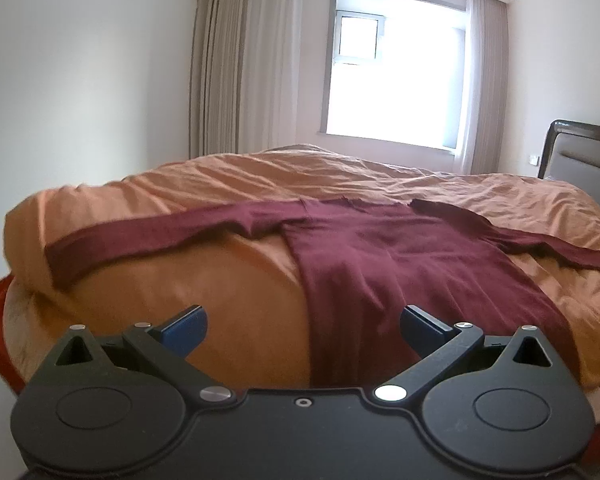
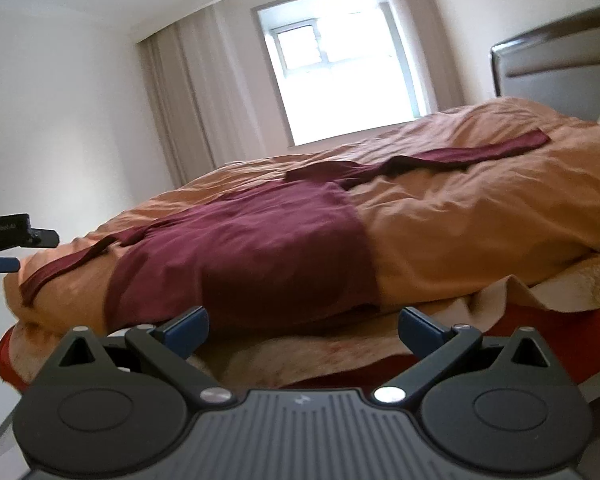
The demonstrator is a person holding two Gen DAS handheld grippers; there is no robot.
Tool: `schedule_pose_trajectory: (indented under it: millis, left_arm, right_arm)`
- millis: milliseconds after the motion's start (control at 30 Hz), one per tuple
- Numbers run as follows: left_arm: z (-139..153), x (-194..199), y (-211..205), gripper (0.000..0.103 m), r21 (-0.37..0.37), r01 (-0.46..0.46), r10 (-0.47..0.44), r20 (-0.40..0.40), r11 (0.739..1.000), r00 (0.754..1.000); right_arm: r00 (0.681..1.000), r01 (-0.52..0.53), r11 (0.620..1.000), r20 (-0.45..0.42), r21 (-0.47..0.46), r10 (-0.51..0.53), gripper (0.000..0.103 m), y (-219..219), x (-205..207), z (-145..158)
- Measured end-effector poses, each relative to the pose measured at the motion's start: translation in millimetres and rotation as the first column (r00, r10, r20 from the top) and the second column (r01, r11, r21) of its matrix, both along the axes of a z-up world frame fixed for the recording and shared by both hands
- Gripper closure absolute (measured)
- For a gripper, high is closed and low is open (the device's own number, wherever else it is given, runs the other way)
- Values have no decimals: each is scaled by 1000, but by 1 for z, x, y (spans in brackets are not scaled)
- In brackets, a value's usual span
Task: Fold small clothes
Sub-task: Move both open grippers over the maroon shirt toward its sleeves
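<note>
Claws: left claw (image 1: 303,330) and right claw (image 2: 303,330) spread wide, empty, near maroon shirt (image 1: 380,264) hem.

A plain maroon shirt (image 1: 372,256) lies on an orange duvet (image 1: 228,184), above a red sheet (image 2: 540,328).

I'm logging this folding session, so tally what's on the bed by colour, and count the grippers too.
Maroon long-sleeved shirt, spread flat on the bed: 1
Orange wrinkled duvet under the shirt: 1
Black two-finger grippers with blue pads, both open and empty: 2, the left gripper and the right gripper
Total: 4
</note>
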State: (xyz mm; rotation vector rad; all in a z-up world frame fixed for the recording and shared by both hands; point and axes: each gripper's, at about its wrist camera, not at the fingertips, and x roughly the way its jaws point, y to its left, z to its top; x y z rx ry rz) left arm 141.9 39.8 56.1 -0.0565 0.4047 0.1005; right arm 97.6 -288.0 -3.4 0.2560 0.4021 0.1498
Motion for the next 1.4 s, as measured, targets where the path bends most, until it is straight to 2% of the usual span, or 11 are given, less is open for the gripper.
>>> schedule_pose_trajectory:
  millis: [167, 300, 467, 600, 767, 900, 1067, 1167, 1233, 1333, 1400]
  left_arm:
    - [5, 52, -6, 1, 16, 7, -7, 8, 1000, 1000]
    - [3, 90, -19, 1, 53, 27, -26, -14, 998, 1000]
    - [-9, 143, -38, 1, 98, 71, -67, -41, 993, 997]
    - [-24, 178, -48, 1, 89, 91, -87, -54, 992, 995]
    - [-44, 212, -56, 1, 31, 105, -102, -81, 994, 991]
    - [-60, 228, -59, 1, 13, 110, -108, -110, 994, 988]
    - [-64, 240, -60, 1, 37, 149, -143, -128, 988, 981]
    - [-62, 244, -58, 1, 45, 169, -161, -136, 985, 977]
    - [-60, 245, -57, 1, 58, 181, -172, -135, 982, 976]
    - [-58, 245, -56, 1, 73, 198, -187, -135, 977, 973]
    - [-57, 245, -55, 1, 73, 209, -198, -136, 975, 971]
  right_arm:
    - [1000, 11, 999, -12, 37, -10, 0, -34, 35, 6]
    - [998, 62, 996, -28, 66, -60, 0, -64, 66, 10]
    - [989, 142, 990, -42, -11, -142, 0, -89, 111, 19]
    - [963, 261, 962, -52, -85, -266, 0, -117, 154, 30]
    - [941, 329, 943, -69, -49, -331, 0, -165, 203, 40]
    - [903, 420, 907, -85, -28, -421, 0, -199, 237, 38]
    - [873, 479, 877, -78, -39, -481, 0, -236, 276, 29]
    - [822, 558, 829, -115, -32, -558, 1, -257, 299, 23]
    - [786, 607, 794, -131, -22, -604, 4, -271, 314, 19]
    - [732, 668, 743, -133, -48, -668, 14, -283, 333, 18]
    - [696, 703, 708, -139, -69, -705, 30, -287, 343, 18]
